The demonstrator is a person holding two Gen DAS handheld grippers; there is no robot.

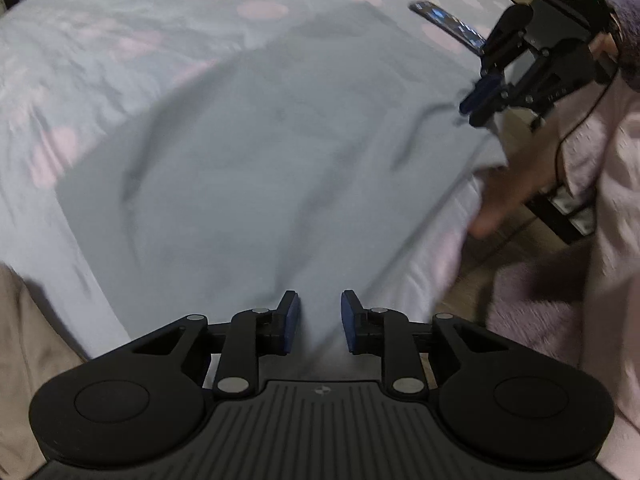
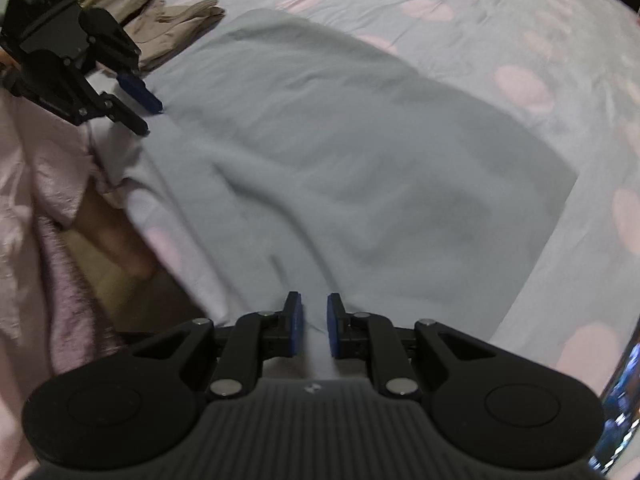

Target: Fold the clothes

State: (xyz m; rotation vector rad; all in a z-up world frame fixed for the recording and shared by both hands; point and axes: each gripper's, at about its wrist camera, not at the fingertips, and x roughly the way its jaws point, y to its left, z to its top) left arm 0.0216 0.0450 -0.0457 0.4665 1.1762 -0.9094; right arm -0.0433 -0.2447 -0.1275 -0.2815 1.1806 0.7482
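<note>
We are holding a grey-blue garment (image 1: 248,168) over a bed (image 1: 100,40) covered with a sheet of pale blue with pink spots. The garment is lying mostly flat, its far part spread toward the middle of the bed, its near edge drawn up at the bed's near edge, where both grippers are working. Our left gripper (image 1: 319,320) is standing narrowly apart with a ridge of the cloth running between its blue pads; whether it is truly pinching, we cannot tell, since a gap shows. Our right gripper (image 2: 314,324) is set narrower still, with a strip of the cloth passing between its pads, so we judge it to be gripping the near edge.

A stack of folded beige clothes (image 2: 176,28) is lying by the bed's far left corner in the right wrist view, and a phone (image 1: 448,24) is lying near the right edge.

We judge one garment to be in mid-fold: its near edge lifted, its body flat, no crease showing yet. The frames are blurred.
</note>
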